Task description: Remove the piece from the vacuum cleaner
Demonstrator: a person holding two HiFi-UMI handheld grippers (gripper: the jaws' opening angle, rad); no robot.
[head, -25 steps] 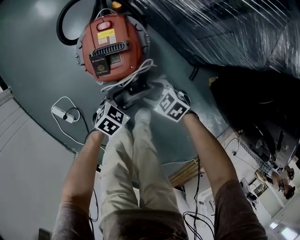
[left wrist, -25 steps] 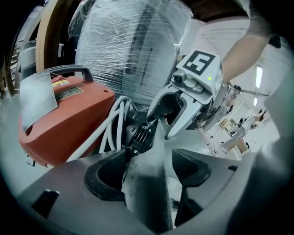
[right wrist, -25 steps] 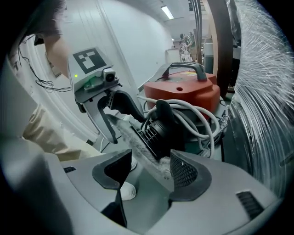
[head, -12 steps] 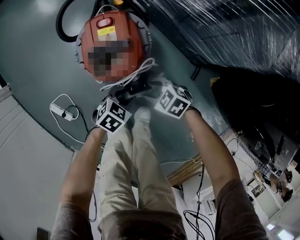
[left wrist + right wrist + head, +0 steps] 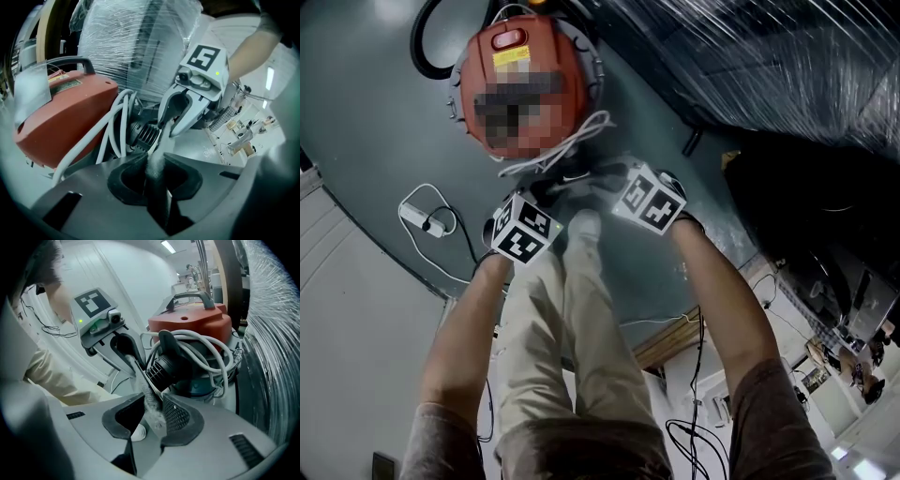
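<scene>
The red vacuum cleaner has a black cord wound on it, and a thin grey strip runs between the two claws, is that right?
Not quite: the cord is white, not black, as the left gripper view shows. The red vacuum cleaner has a white cord wound on it, and a thin grey strip runs between the left claw and right claw, both closing on it.
</scene>
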